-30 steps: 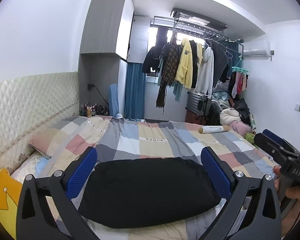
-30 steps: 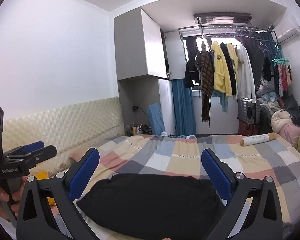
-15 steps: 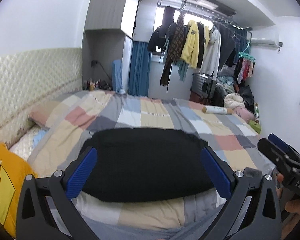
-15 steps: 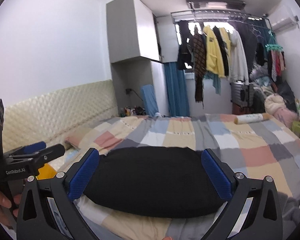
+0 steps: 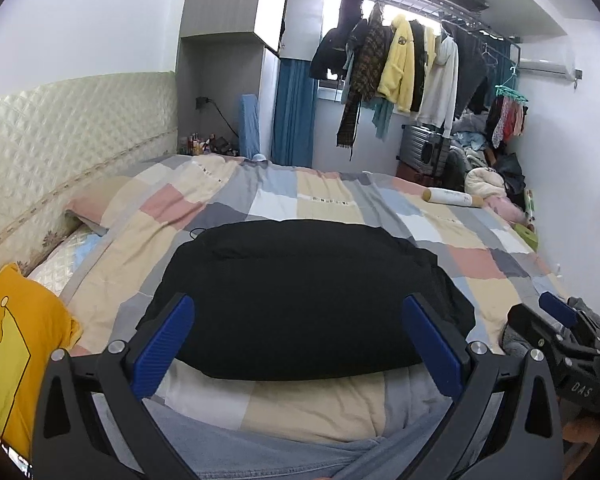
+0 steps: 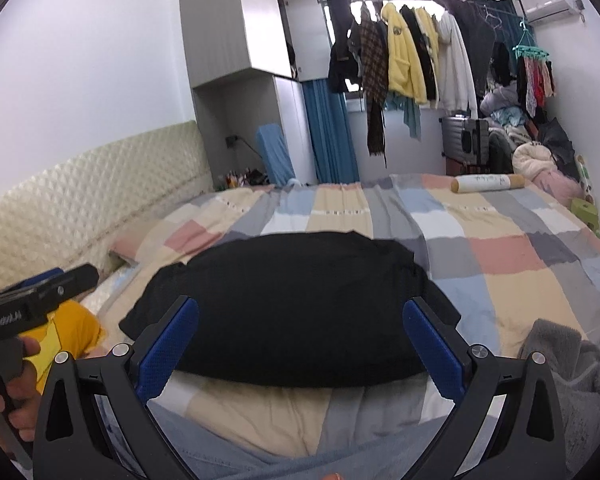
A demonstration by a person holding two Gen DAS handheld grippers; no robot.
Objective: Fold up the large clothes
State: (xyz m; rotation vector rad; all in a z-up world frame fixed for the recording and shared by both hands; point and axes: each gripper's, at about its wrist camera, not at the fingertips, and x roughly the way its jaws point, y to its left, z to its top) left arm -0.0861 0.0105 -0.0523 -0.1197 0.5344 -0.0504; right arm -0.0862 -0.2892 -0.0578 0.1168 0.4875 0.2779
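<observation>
A black garment (image 5: pixel 308 300) lies folded into a wide, rounded-cornered slab on the bed's patchwork quilt (image 5: pixel 324 200), directly ahead of both claws and framed between their fingers in each wrist view (image 6: pixel 292 312). Its near edge sits just beyond the fingertips, apart from them.

The left claw (image 5: pixel 300 344) stands wide open with nothing between its blue pads (image 5: pixel 164 340), hovering above the near edge of the bed. The right claw (image 6: pixel 300 344) is likewise spread wide and empty, its blue pads (image 6: pixel 168 344) either side of the garment's near edge in the picture.

From the left wrist view the right claw (image 5: pixel 556 328) shows at the far right, low beside the bed; from the right wrist view the left claw (image 6: pixel 44 292) shows at the far left, gripped by a hand (image 6: pixel 18 392).

Left of the left claw lies a yellow pillow (image 5: pixel 16 352). Right of the right claw sits a grey fleecy cloth (image 6: pixel 572 376). Far ahead, past the garment, a white roll (image 6: pixel 488 183) rests on the quilt, and beyond the bed clothes hang from a rack (image 6: pixel 412 56).
</observation>
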